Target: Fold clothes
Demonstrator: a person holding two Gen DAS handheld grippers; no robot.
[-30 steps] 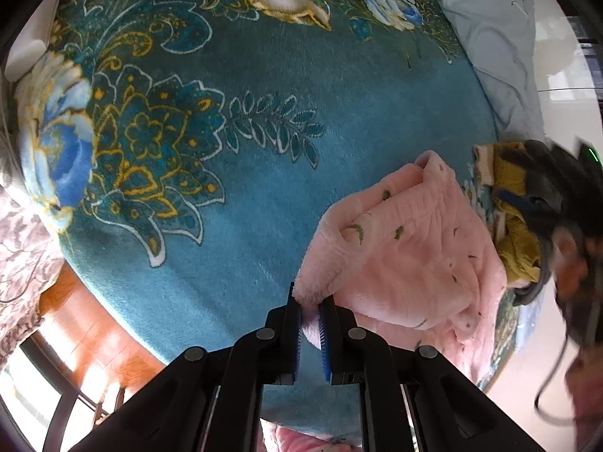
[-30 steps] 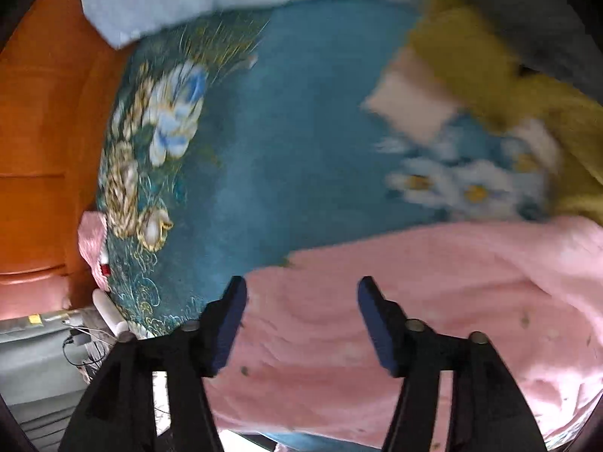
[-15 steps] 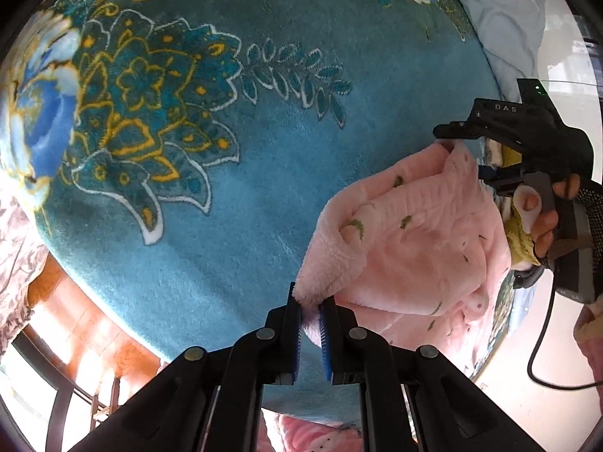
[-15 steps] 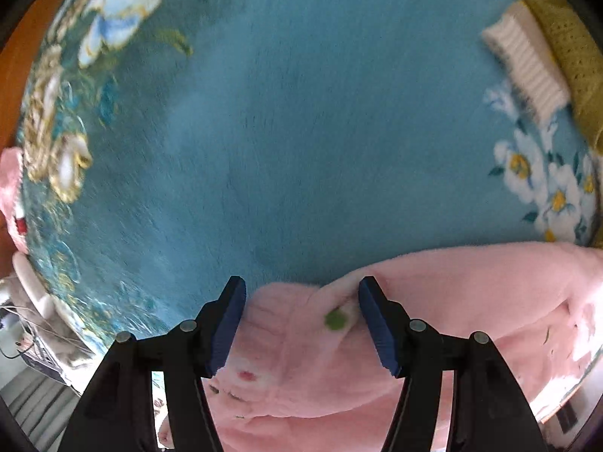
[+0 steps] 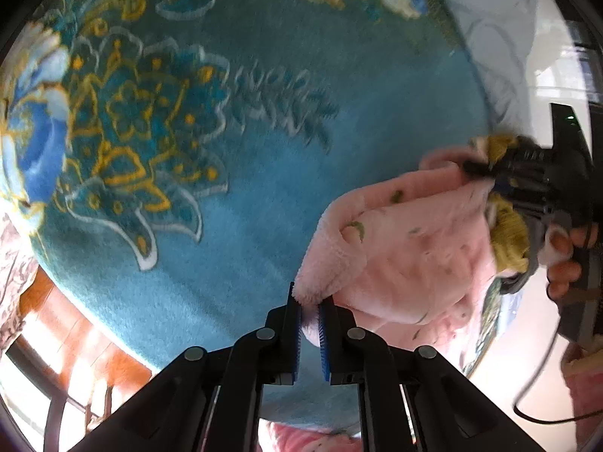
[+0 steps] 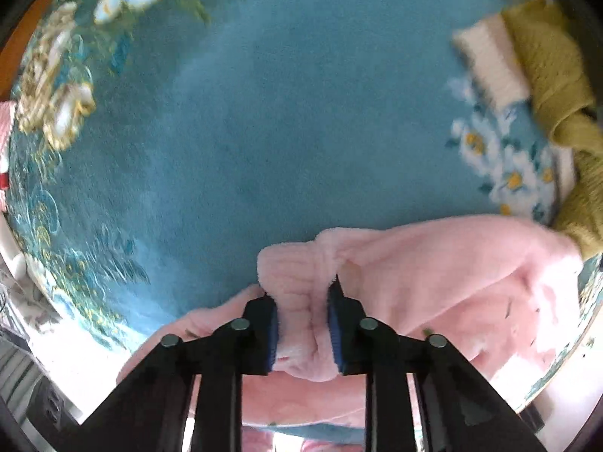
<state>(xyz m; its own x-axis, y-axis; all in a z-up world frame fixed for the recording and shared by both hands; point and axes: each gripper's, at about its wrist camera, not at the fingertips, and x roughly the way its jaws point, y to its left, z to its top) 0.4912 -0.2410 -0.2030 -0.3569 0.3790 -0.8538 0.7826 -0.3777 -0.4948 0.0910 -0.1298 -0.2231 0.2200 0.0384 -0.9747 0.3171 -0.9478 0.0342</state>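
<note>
Pink fleece, dotted with small green motifs, is the pink garment (image 5: pixel 410 256), lying on a teal floral blanket (image 5: pixel 233 203) that fills the ground ahead of both tools. Starting at the left, the left gripper (image 5: pixel 309 320) is clamped tight on a thick corner of the garment, the fold bulging just above its blue pads; the rest of the cloth spreads away to that tool's right. Beyond it on that side a mustard knitted garment (image 5: pixel 508 233) lies against the far pink edge, where the other tool and the person's hand (image 5: pixel 565 260) show. The right gripper (image 6: pixel 303 324) points steeply down with its jaws closing around a ribbed cuff of the same pink garment (image 6: pixel 444 278), the pads already pressing into the bunched fleece. Ahead and to this tool's right lies the mustard knitted garment (image 6: pixel 554 64), beside a cream ribbed band (image 6: pixel 490 64).
</note>
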